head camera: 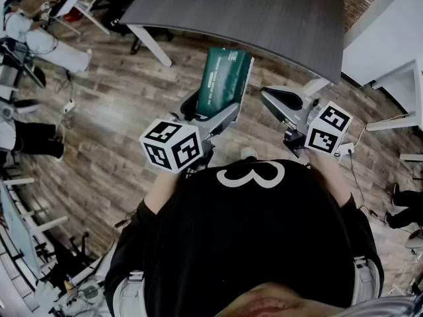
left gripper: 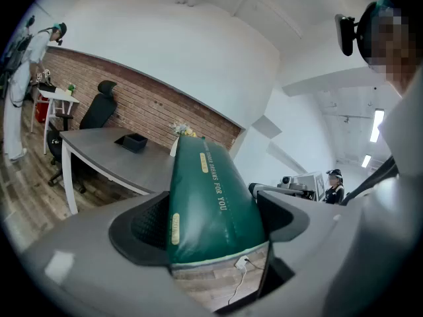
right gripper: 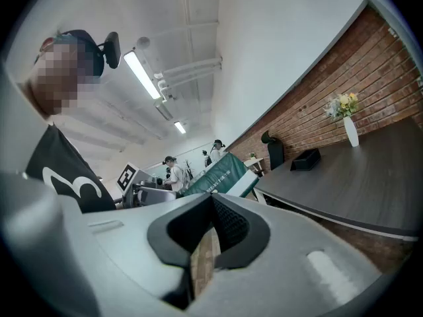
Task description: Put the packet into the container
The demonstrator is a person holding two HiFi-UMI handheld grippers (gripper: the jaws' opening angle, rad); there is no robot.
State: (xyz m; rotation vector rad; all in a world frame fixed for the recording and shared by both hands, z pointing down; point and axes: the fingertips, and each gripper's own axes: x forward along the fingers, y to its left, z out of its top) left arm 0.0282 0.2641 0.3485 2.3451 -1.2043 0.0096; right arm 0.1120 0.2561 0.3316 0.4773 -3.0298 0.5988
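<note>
Clamping a dark green packet (head camera: 226, 78) between its two jaws, the left gripper (head camera: 210, 114) holds it up at the centre of the head view, above the wood-plank floor (head camera: 112, 104) and just short of the near edge of a grey table (head camera: 264, 18) that fills the upper middle of the frame. Both black pads press against the packet's sides in the left gripper view, where the packet rises from the lower centre and shows gold lettering along its length. To the right in the head view, the right gripper (right gripper: 212, 203) carries nothing; its own view shows the two jaws brought together with only floor visible beneath them.

A small black container (left gripper: 134, 142) sits on the table, left of centre in the left gripper view and well apart from the packet. It appears again at the right of the right gripper view, near a white vase (right gripper: 350, 131) of flowers standing on the same table. From these angles its inside cannot be made out.

A brick wall (left gripper: 132, 104) runs behind the table, and a black office chair (left gripper: 99, 107) stands at its far end, at the left of the left gripper view. A black-and-white marker cube (head camera: 173, 145) rides on the left gripper in the head view.
</note>
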